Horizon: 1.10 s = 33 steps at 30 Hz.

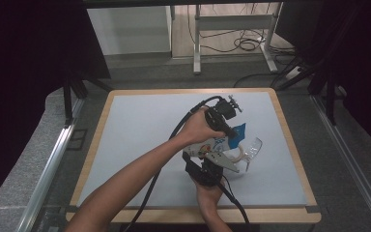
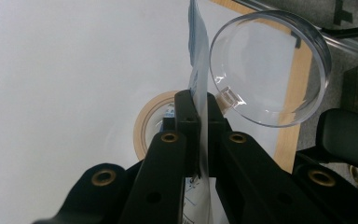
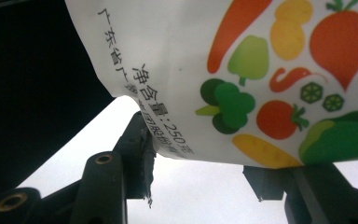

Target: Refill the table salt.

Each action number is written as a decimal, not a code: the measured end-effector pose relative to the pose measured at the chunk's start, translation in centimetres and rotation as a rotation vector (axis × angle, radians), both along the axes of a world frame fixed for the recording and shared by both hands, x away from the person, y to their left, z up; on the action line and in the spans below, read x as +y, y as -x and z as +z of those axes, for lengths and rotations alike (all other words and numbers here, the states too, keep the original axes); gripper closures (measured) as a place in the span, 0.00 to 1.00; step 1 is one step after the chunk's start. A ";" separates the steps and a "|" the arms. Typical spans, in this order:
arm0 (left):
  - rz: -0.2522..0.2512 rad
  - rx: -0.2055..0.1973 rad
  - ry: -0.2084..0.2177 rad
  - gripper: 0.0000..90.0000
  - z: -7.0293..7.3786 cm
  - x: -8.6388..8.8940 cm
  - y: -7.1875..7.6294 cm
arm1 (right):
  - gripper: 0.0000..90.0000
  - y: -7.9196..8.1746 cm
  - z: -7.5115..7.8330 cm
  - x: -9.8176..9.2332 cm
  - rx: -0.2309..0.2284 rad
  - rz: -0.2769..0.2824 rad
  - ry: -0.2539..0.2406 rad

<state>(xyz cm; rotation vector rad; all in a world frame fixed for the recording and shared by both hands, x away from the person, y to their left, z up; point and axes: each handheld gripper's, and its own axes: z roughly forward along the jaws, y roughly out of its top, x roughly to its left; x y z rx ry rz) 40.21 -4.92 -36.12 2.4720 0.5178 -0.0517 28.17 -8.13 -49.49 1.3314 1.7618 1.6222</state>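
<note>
The left gripper (image 2: pixel 199 116) has its jaws clenched on the thin top edge of a printed pouch (image 2: pixel 198 56), which in the left gripper view stands as a narrow sheet seen edge-on, running from the pads straight toward 12 o'clock. Behind the pads lies a roll of tape (image 2: pixel 145 126) on the grey mat, and at 1 o'clock from the pads a clear round lid (image 2: pixel 270 70) shows with its small tab close beside the right pad.

The right gripper (image 3: pixel 200 182) has its jaws part-way apart beneath the pouch (image 3: pixel 242 79). The left pad meets the pouch's lower edge near the black lettering; the right pad sits just under the vegetable print, and whether it presses there I cannot tell. Here the pouch's lower edge runs from 9 toward 3 o'clock, its printed face toward the camera.

In the high view the pouch (image 1: pixel 220 143) hangs above the table (image 1: pixel 140 130), right of centre, its long axis sloping from a blue corner at 1 o'clock down toward 7 o'clock. The left gripper (image 1: pixel 229 128) grips it from the far end, the right gripper (image 1: pixel 212 162) comes in from 6 o'clock below. The clear lid (image 1: pixel 253 147) lies at 3 o'clock of the pouch, and the tape roll (image 1: pixel 236 153) lies between them.
</note>
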 end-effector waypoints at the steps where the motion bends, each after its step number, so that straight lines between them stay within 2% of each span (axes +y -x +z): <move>1: 0.000 0.000 0.000 1.00 0.0 0.0 0.0 | 0.55 0.0 0.1 0.0 0.001 -0.003 -0.003; 8: -0.014 0.000 -0.016 1.00 -0.1 -0.4 0.0 | 0.53 0.1 0.2 0.4 0.009 -0.032 -0.024; 13: -0.015 -0.002 -0.013 1.00 0.0 -0.3 -0.1 | 0.53 0.1 0.3 0.6 -0.001 -0.040 -0.014; 16: -0.013 0.000 -0.011 1.00 0.0 -0.3 0.0 | 0.53 0.1 0.3 0.6 -0.016 -0.039 0.008; 33: -0.016 0.005 -0.013 1.00 -0.2 -0.4 -0.1 | 0.53 0.1 0.3 0.5 -0.031 -0.025 0.060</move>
